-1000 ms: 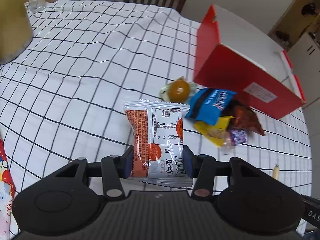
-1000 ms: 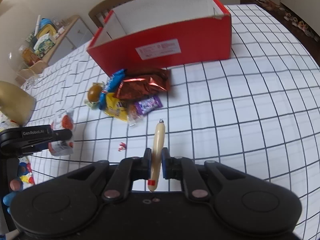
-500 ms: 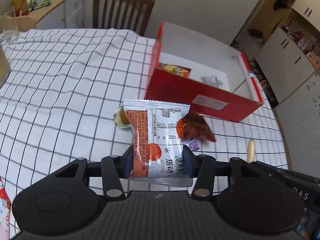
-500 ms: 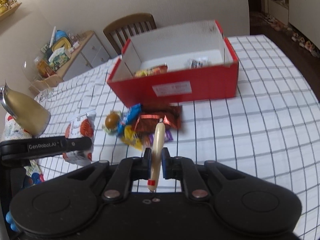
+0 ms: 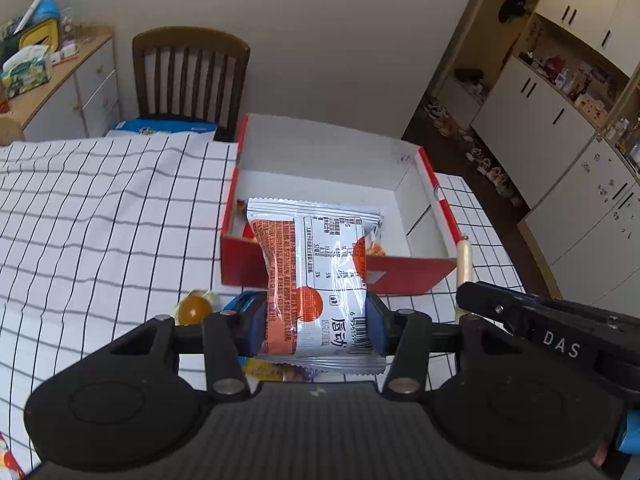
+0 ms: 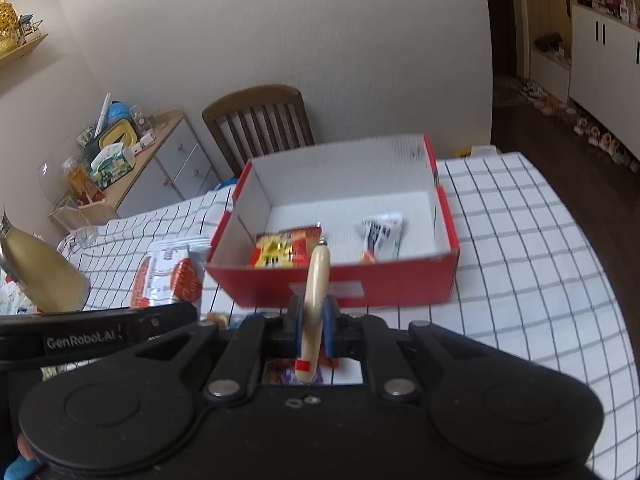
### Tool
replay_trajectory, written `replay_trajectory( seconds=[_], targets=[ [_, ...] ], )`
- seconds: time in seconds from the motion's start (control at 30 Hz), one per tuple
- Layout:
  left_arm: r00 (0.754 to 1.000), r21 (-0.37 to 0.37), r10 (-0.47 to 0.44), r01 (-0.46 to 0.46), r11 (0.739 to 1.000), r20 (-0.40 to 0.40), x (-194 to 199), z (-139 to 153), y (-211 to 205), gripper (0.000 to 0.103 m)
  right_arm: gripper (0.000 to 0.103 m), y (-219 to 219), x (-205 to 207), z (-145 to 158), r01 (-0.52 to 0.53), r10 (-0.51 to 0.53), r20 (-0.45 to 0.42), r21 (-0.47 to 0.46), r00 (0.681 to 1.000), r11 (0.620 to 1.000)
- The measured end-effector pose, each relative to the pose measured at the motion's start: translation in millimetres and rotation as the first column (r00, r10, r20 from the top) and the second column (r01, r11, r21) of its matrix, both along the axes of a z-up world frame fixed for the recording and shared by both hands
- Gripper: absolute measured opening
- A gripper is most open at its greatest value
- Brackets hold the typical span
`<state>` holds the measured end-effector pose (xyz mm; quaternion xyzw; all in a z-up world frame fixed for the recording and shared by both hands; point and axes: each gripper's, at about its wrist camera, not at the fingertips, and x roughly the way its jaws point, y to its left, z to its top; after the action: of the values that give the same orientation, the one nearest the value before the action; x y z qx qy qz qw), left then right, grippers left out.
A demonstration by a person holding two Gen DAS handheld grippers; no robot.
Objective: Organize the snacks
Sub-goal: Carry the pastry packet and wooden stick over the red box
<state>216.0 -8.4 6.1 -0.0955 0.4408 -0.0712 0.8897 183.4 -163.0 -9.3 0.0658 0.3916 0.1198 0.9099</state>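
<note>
Your left gripper [image 5: 316, 322] clamps the orange-and-white snack packet [image 5: 316, 272] — your right gripper [image 6: 311, 326] pinches a sausage stick [image 6: 314, 300] — both before the red box [image 6: 400, 280].

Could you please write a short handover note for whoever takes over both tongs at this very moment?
Left tongs: shut on the orange-and-white snack packet, held in the air short of the red box.
Right tongs: shut on the sausage stick, also short of the box.
Done: a red-and-yellow packet and a white packet lie inside the box.
Left: drop both held snacks in, then collect the round amber sweet and the other wrapped snacks on the checked tablecloth by the box's near wall.
</note>
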Motion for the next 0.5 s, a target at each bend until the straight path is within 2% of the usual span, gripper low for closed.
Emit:
replay_trajectory(
  seconds=[0.5],
  targets=[
    [0.999, 0.044, -0.028, 0.027, 0.999, 0.019, 68.9, 3.2, -15.5, 0.048, 0.008, -2.1, 66.3, 13.2, 0.017, -0.013, 0.058, -0.063, 0.998, 0.998]
  ],
)
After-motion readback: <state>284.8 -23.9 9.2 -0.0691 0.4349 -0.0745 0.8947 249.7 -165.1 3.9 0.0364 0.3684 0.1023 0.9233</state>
